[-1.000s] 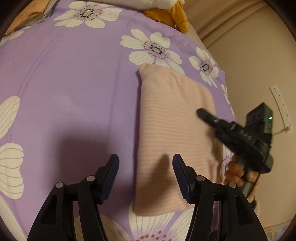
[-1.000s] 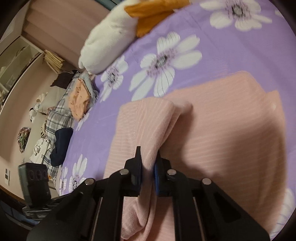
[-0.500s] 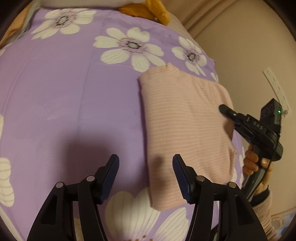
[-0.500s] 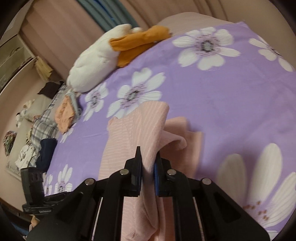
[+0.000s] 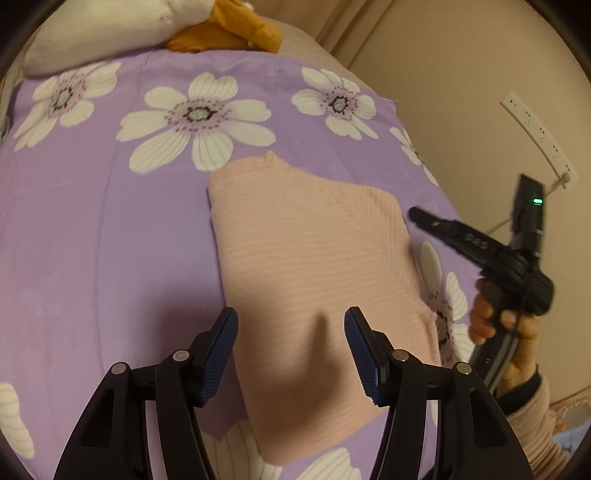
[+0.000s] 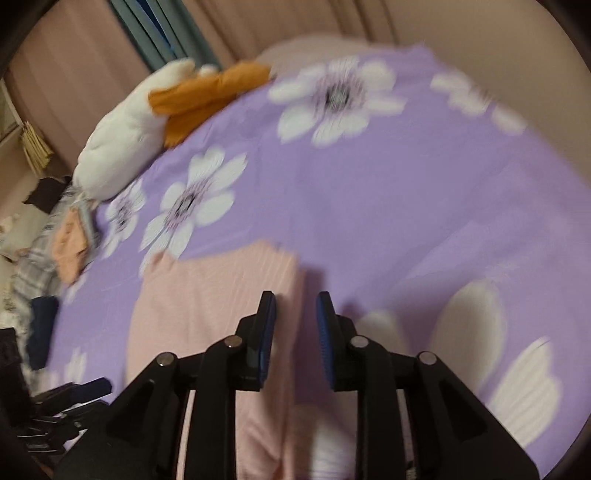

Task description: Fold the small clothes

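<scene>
A pink striped garment [image 5: 314,266] lies folded flat on the purple flowered bedspread [image 5: 92,240]. My left gripper [image 5: 291,347] hovers open above the garment's near part, nothing between its pads. In the left wrist view the right gripper [image 5: 417,214] sits just off the garment's right edge, held by a hand [image 5: 506,328]. The right wrist view is blurred: the right gripper [image 6: 295,306] has its jaws opening over the right edge of the pink garment [image 6: 207,302], and no cloth is pinched between them.
A white and orange plush toy [image 5: 155,29] lies at the far end of the bed. More clothes [image 6: 70,247] are piled at the bed's left side. A wall with a white power strip [image 5: 535,136] runs close along the right.
The right gripper has let go of the pink fold it held, and the cloth now lies flat. Both grippers have shifted across the bed; the left stays open.
</scene>
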Demonstrator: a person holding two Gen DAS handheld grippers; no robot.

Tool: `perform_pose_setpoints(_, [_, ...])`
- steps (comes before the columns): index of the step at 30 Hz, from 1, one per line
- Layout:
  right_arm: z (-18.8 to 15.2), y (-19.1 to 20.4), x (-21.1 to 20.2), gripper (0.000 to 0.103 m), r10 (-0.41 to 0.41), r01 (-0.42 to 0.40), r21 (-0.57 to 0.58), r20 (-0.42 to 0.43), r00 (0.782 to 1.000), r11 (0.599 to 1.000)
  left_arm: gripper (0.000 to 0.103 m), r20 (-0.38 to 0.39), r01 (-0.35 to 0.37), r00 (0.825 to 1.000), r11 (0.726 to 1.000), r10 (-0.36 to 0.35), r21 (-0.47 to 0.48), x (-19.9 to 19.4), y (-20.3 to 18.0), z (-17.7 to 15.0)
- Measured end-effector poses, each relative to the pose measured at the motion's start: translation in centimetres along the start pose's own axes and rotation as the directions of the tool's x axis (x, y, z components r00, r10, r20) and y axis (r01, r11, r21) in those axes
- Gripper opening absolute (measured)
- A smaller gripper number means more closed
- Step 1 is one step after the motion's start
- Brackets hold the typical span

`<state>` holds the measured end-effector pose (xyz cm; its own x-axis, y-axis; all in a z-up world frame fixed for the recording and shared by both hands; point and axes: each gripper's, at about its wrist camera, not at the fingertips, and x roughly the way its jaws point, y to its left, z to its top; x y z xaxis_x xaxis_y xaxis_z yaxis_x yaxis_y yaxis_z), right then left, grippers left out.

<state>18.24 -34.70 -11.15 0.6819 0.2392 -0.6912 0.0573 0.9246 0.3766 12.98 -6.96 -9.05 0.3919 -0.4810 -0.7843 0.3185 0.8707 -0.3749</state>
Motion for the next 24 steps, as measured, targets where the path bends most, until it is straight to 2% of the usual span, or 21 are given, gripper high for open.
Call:
perform_pose_setpoints(3, [0.6, 0.7, -0.9, 0.024, 0.070, -0.068, -0.056, 0.037, 0.997, 0.996, 0.058, 0.033, 0.004, 0.999, 1.000, -0.004, 0.005, 0.3, 0.0, 1.2])
perform_pose_setpoints(4, [0.7, 1.0, -0.8, 0.024, 0.106, -0.104, -0.078, 0.025, 0.994, 0.992, 0.058, 0.045, 0.009, 0.999, 1.000, -0.009, 0.003, 0.4, 0.1, 1.6])
perform_pose_setpoints(6, [0.8, 1.4, 0.2, 0.024, 0.123, -0.123, -0.095, -0.005, 0.992, 0.988, 0.055, 0.074, 0.020, 0.997, 1.000, -0.019, -0.010, 0.8, 0.3, 2.6])
perform_pose_setpoints(9, [0.8, 1.3, 2.2, 0.021, 0.107, -0.111, -0.085, -0.048, 0.993, 0.990, 0.042, 0.100, 0.017, 0.995, 0.999, -0.013, -0.038, 2.0, 0.8, 4.1])
perform_pose_setpoints(13, [0.1, 0.5, 4.4, 0.020, 0.085, -0.089, -0.042, -0.094, 0.992, 0.995, 0.036, 0.103, -0.009, 0.995, 0.998, 0.016, -0.061, 4.2, 1.7, 5.7])
perform_pose_setpoints(17, [-0.3, -0.1, 5.2, 0.018, 0.091, -0.093, -0.018, -0.106, 0.990, 0.995, 0.036, 0.077, -0.067, 0.994, 0.994, 0.074, -0.088, 6.8, 2.8, 6.6])
perform_pose_setpoints(20, [-0.4, -0.1, 5.5, 0.018, 0.094, -0.097, -0.022, -0.107, 0.990, 0.995, 0.036, 0.037, -0.065, 0.997, 0.990, 0.070, -0.125, 8.8, 3.8, 6.8])
perform_pose_setpoints(24, [-0.4, -0.2, 5.7, 0.018, 0.097, -0.100, -0.024, -0.113, 0.989, 0.995, 0.036, 0.027, -0.063, 0.997, 0.991, 0.066, -0.117, 8.5, 3.8, 7.1])
